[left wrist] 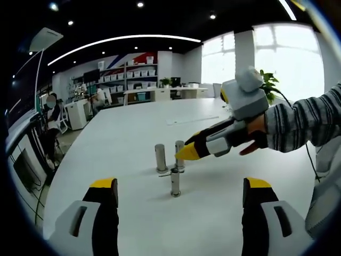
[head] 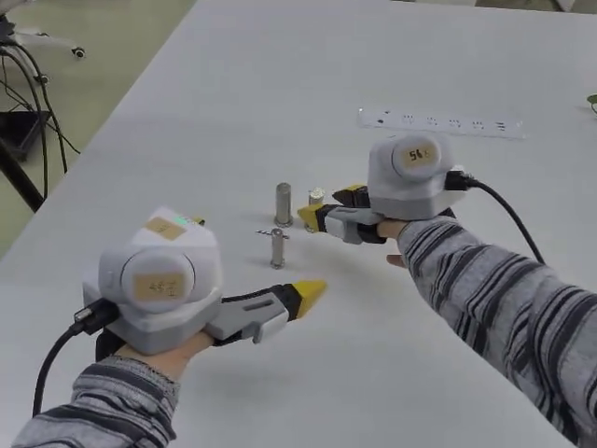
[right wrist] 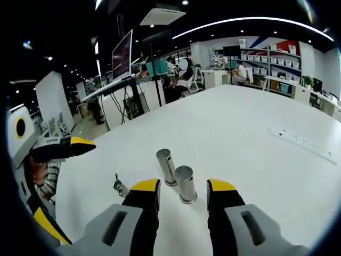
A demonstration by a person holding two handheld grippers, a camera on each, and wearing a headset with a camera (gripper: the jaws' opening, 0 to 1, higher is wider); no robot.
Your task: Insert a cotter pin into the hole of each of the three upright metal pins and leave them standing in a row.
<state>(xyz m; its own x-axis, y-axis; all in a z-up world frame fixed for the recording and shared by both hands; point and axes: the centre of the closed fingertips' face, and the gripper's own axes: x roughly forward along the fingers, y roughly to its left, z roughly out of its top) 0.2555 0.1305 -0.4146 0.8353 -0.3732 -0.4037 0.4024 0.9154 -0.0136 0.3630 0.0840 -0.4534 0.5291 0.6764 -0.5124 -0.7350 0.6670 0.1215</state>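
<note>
White table (head: 233, 93) holds 3 steel pins, all upright and grouped close together; the back pin (head: 283, 203) and the side pin (head: 315, 198) stand next to each other without touching, and the front pin (head: 277, 248) stands alone, nearer the person. A thin cotter pin (head: 270, 233) sits crosswise near the top of the front pin, its ends sticking out on both sides.

The right gripper (right wrist: 184, 186) reaches in from the right; its 2 yellow-tipped fingers (right wrist: 146, 186) are spread to either side of the side pin, with a gap showing on each side in the right gripper view, so they are not squeezing it; the back pin stands just beyond, and the front pin shows partly behind the left-hand finger.

The left gripper (left wrist: 181, 184) is held low and back from the group, pointing toward it; its fingers (left wrist: 104, 184) are spread wide and hold nothing; in the left gripper view the front pin stands well ahead of them, between the 2 tips.

A white power strip (head: 443, 122) lies on the far side of the table, well apart from the pins.
</note>
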